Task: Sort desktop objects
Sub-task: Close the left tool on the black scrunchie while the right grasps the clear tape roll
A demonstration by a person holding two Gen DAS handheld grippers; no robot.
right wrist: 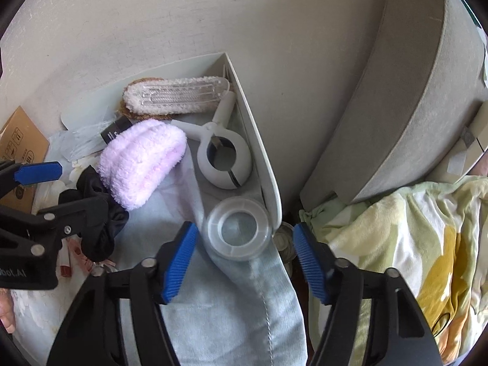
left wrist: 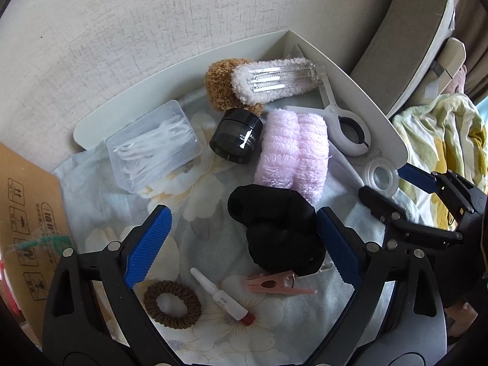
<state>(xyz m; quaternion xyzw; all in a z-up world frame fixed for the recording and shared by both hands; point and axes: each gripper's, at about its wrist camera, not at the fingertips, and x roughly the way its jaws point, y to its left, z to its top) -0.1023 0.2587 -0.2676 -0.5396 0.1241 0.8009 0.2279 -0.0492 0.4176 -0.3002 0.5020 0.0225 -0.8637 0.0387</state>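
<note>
My left gripper (left wrist: pixel 241 244) is open over a floral cloth, with a black scrunchie (left wrist: pixel 277 228) between its fingers, nearer the right one. In front lie a pink fluffy roll (left wrist: pixel 292 149), a black jar (left wrist: pixel 236 135), a clear floss-pick box (left wrist: pixel 152 143), fluffy white (left wrist: pixel 271 80) and brown hair clips, and a white clamp (left wrist: pixel 347 128). Near me lie a brown hair tie (left wrist: pixel 172 303), a small tube (left wrist: pixel 222 297) and a pink clip (left wrist: pixel 274 283). My right gripper (right wrist: pixel 244 256) is open, just short of a clear round lid (right wrist: pixel 239 228), and empty.
A white tray wall (right wrist: pixel 265 152) bounds the items at the back and right. A cardboard box (left wrist: pixel 24 213) stands at the left. A grey cushion (right wrist: pixel 411 91) and a yellow-green blanket (right wrist: pixel 411 244) lie to the right. The wall is close behind.
</note>
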